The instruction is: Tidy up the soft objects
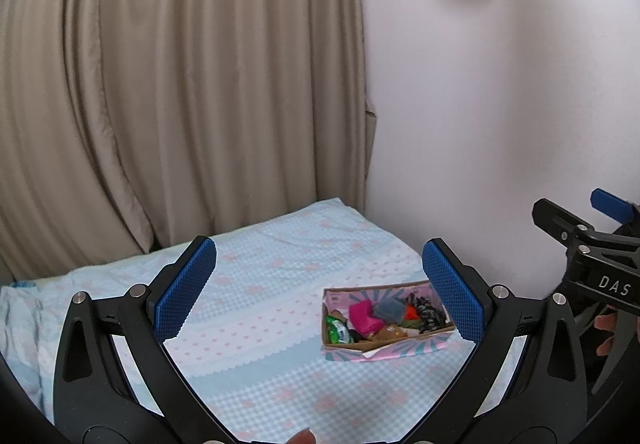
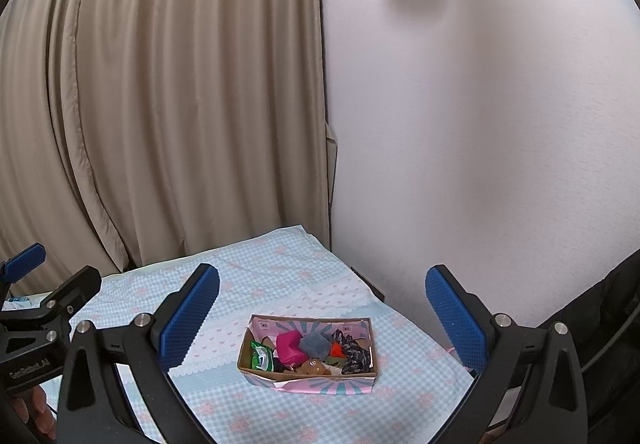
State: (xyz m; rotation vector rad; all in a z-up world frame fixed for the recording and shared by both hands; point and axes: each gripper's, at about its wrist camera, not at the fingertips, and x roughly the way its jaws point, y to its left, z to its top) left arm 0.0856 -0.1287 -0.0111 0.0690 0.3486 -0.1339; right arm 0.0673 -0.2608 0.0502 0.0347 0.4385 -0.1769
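A shallow cardboard box with pink and teal sides rests on the bed. It holds several soft items: a magenta pouch, a grey-blue pad, a green packet, a brown plush, an orange scrap and a black-and-white rope. My left gripper hovers open above the bed, left of the box, with nothing in it. My right gripper hangs open above and nearer than the box, holding nothing.
The bed carries a light blue checked sheet with pink flowers. Beige curtains hang behind it on the left. A white wall borders it on the right. A hand holds the right gripper.
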